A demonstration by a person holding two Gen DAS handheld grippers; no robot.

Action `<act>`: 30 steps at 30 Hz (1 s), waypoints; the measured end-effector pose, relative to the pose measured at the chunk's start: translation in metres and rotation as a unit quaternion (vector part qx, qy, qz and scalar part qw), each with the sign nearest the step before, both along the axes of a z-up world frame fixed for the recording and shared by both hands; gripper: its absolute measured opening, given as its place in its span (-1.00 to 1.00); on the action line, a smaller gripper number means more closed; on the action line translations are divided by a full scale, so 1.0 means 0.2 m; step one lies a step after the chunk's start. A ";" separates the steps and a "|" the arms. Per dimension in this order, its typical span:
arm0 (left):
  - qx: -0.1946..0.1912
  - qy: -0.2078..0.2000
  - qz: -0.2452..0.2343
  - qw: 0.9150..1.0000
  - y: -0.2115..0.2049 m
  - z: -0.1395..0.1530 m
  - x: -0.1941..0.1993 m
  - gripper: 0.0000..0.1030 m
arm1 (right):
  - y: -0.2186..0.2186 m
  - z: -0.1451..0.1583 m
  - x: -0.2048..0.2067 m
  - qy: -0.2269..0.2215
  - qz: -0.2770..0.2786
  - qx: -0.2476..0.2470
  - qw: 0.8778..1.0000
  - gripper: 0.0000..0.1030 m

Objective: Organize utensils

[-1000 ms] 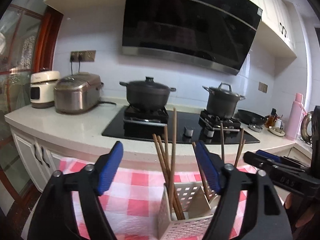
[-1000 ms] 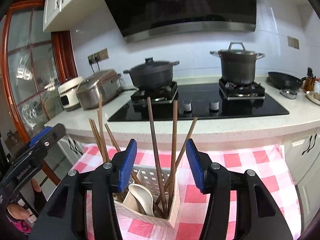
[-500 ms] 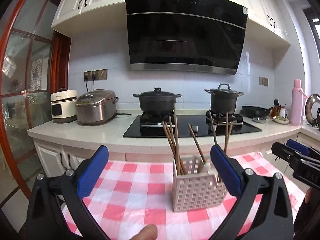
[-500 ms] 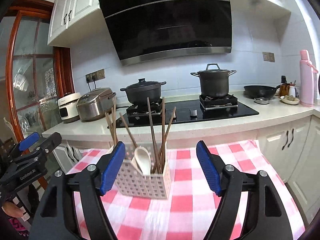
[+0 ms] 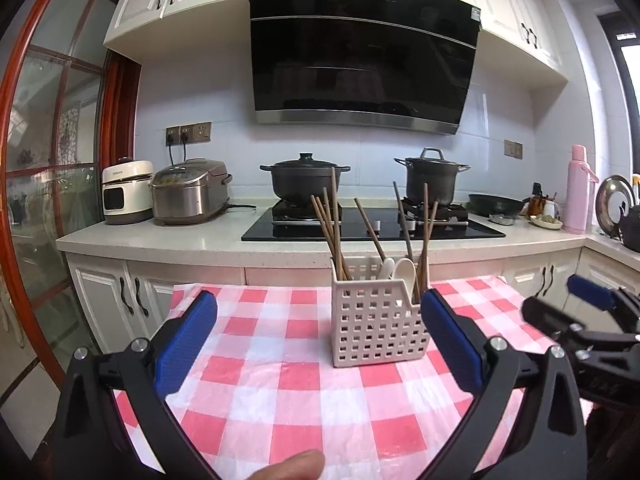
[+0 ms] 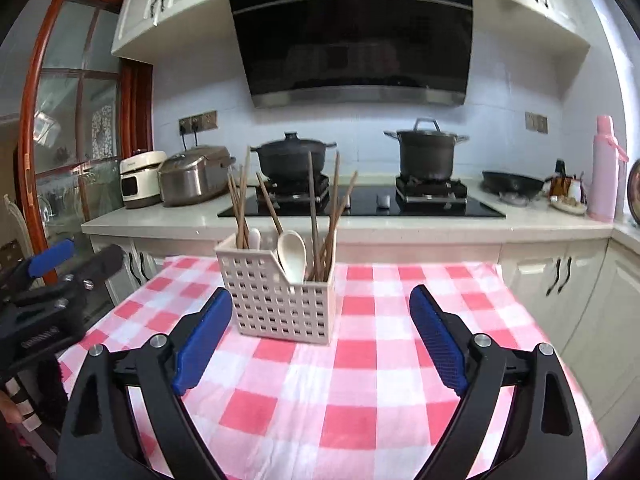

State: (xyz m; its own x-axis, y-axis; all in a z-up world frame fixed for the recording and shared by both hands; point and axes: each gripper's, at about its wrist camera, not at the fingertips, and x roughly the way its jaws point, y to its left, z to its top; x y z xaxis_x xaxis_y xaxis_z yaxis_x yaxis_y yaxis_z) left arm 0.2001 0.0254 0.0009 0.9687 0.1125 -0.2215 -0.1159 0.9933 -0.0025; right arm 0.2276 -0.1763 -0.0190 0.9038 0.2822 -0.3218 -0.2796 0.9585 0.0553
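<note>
A white perforated basket [image 5: 376, 328] [image 6: 280, 304] stands upright on the pink checked tablecloth [image 5: 280, 380] [image 6: 360, 400]. It holds several wooden chopsticks [image 5: 332, 232] [image 6: 240, 208] and white spoons [image 5: 404, 270] [image 6: 294, 252]. My left gripper [image 5: 319, 308] is open and empty, a short way in front of the basket. My right gripper [image 6: 321, 298] is also in front of the basket; its jaws are opening with nothing gripped. Each gripper shows at the edge of the other's view: right gripper [image 5: 560, 304], left gripper [image 6: 80, 258].
Behind the table runs a white counter [image 5: 160, 240] with a black hob [image 5: 372, 228], two dark pots [image 5: 304, 180] [image 5: 430, 178], two rice cookers [image 5: 188, 192], a pan and a pink flask [image 5: 578, 188]. A person's fingertip [image 5: 292, 466] shows at the bottom edge.
Both grippers have drawn back from the basket, which was close between the fingers and now stands farther off. Both pairs of jaws have spread wider.
</note>
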 end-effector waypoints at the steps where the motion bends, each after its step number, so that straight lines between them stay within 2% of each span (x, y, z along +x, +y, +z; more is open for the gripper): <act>1: 0.001 0.000 0.002 1.000 0.00 -0.01 -0.01 0.92 | 0.00 -0.01 0.01 0.006 -0.001 0.002 1.000 0.64; 5: 0.002 0.008 0.012 1.000 0.01 -0.03 0.00 0.92 | 0.00 -0.04 0.03 0.010 -0.007 -0.006 1.000 0.64; 10: -0.019 0.015 0.012 1.000 0.05 -0.04 0.01 0.92 | -0.02 -0.04 0.05 0.012 -0.010 -0.003 1.000 0.64; 17: -0.003 0.014 0.009 1.000 0.02 -0.04 0.01 0.92 | -0.02 -0.03 0.03 0.000 -0.011 -0.003 1.000 0.64; 30: 0.004 0.017 0.003 1.000 -0.01 -0.05 0.01 0.92 | -0.02 -0.02 0.03 0.000 -0.008 -0.002 1.000 0.64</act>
State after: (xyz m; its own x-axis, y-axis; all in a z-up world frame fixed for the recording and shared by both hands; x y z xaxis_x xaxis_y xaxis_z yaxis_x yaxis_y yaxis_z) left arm 0.2019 0.0240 -0.0084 0.9596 0.1211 -0.2540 -0.1226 0.9924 0.0101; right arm 0.2332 -0.1806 -0.0220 0.9082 0.2658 -0.3233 -0.2637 0.9633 0.0512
